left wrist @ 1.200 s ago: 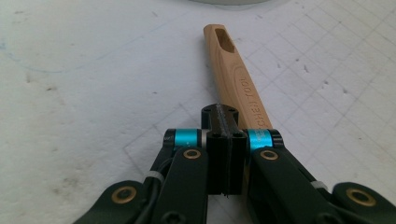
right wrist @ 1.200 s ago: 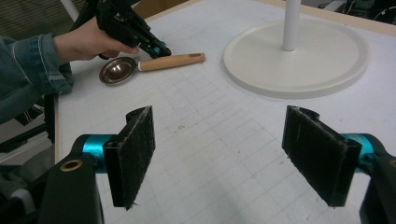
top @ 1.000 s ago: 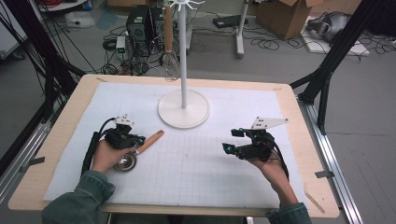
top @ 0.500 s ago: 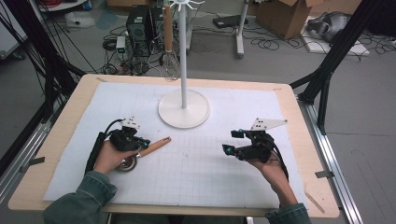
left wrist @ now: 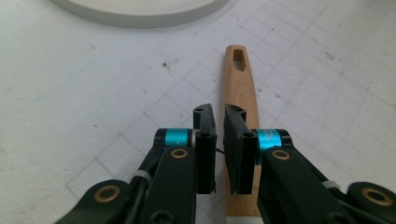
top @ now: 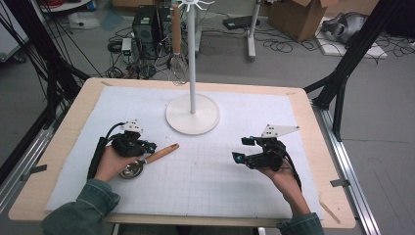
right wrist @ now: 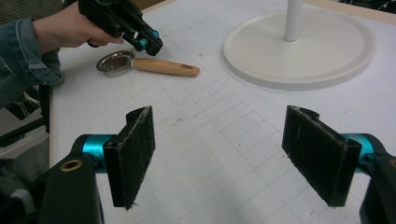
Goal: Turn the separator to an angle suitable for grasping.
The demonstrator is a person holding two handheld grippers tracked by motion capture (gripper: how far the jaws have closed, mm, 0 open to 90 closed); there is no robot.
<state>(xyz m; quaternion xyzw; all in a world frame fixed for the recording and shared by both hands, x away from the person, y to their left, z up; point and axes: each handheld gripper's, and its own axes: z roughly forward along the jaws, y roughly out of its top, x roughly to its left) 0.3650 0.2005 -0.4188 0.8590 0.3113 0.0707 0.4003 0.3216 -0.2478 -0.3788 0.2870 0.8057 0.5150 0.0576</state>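
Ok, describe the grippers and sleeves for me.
Both grippers, left gripper and right gripper, are black with teal collars, brass rivets and flat black pads. Each carries a grey three-cornered plate and a black cable. Sleeves are blue denim.

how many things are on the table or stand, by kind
strainer: 1
whisk: 1
stand: 1
mat: 1
total: 4
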